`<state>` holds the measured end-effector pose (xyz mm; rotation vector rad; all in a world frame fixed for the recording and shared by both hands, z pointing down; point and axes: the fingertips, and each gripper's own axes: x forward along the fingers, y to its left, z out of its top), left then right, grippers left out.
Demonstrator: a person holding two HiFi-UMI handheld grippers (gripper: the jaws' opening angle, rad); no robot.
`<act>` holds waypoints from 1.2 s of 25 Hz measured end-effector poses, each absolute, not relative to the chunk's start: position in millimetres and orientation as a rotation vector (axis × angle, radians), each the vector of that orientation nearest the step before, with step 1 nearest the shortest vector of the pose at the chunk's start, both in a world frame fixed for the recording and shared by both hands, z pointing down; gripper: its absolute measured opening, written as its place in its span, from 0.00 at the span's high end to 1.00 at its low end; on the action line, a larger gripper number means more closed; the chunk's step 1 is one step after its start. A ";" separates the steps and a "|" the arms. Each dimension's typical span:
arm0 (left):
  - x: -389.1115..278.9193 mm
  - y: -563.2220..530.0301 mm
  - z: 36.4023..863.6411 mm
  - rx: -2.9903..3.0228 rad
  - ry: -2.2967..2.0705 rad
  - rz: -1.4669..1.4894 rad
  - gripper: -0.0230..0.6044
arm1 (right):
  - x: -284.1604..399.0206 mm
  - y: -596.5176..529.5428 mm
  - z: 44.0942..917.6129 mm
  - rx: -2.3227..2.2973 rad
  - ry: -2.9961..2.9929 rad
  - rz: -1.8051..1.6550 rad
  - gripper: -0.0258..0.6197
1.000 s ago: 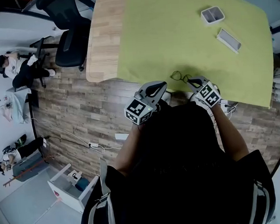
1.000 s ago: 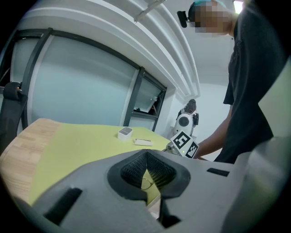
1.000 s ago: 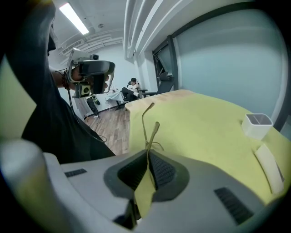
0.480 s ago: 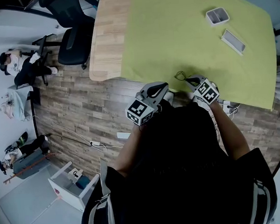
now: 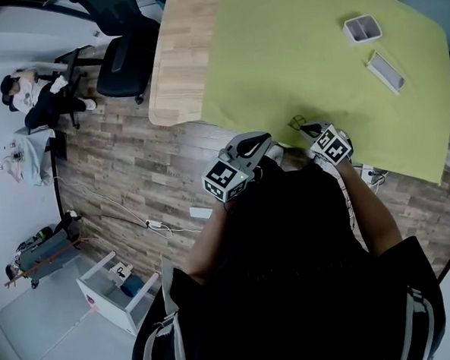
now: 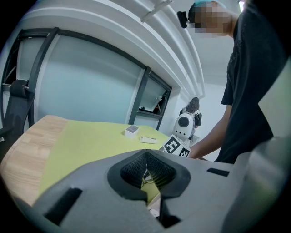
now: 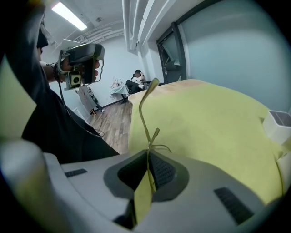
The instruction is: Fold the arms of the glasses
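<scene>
Two grey plastic hand-held grippers meet at the near edge of one light wooden table (image 5: 179, 56), which is draped in a yellow-green cloth (image 5: 293, 49); they sit centre-right in the head view. The right gripper (image 5: 312, 130) has its ribbed black jaws clamped on the thin olive arm of a single pair of dark wire-rimmed glasses (image 5: 297, 122). The glasses sit at the cloth's edge just ahead of it. The left gripper (image 5: 257, 139), just to the left, has its jaws pressed together with nothing between them. At upper right, two white containers lie on the cloth, well apart from the glasses: a small square tray (image 5: 362, 28) and a flat oblong case (image 5: 386, 71). One black office chair (image 5: 123, 60) stands at upper left, beside the table.
</scene>
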<state>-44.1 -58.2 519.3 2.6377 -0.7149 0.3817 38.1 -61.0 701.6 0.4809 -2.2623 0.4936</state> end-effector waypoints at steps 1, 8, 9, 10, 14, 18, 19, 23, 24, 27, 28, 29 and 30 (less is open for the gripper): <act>-44.7 -59.0 519.4 2.634 -0.715 0.383 0.93 | 36.6 -61.5 704.0 0.475 -2.259 0.493 0.91; -47.4 -61.6 519.6 2.638 -0.709 0.370 0.93 | 30.1 -60.8 713.4 0.439 -2.223 0.508 0.91; -47.5 -60.9 519.5 2.638 -0.708 0.364 0.93 | 29.3 -60.3 714.0 0.437 -2.219 0.515 0.91; -47.9 -60.0 519.6 2.637 -0.708 0.362 0.93 | 29.3 -59.9 716.6 0.437 -2.213 0.518 0.91; -49.6 -57.6 520.7 2.630 -0.709 0.362 0.93 | 27.1 -60.7 723.1 0.431 -2.197 0.507 0.91; -49.4 -53.9 521.3 2.624 -0.706 0.359 0.93 | 23.2 -59.4 721.1 0.396 -2.172 0.459 0.91; -49.9 -53.6 520.3 2.629 -0.706 0.359 0.93 | 23.1 -59.3 722.5 0.395 -2.162 0.460 0.91; -52.8 -50.7 519.6 2.640 -0.700 0.378 0.93 | 20.8 -59.1 726.6 0.400 -2.148 0.463 0.91; -53.1 -50.7 520.4 2.645 -0.698 0.391 0.93 | 21.0 -59.3 727.4 0.400 -2.148 0.462 0.91; -52.1 -51.8 520.5 2.654 -0.697 0.397 0.93 | 21.7 -60.7 729.7 0.399 -2.144 0.454 0.91; -51.4 -51.5 520.1 2.654 -0.695 0.390 0.93 | 21.6 -60.8 730.4 0.399 -2.141 0.452 0.91; -50.8 -51.1 519.6 2.655 -0.694 0.384 0.93 | 21.6 -60.8 731.2 0.400 -2.137 0.452 0.91; -50.4 -50.6 518.9 2.656 -0.692 0.381 0.93 | 21.7 -60.7 732.0 0.401 -2.133 0.451 0.91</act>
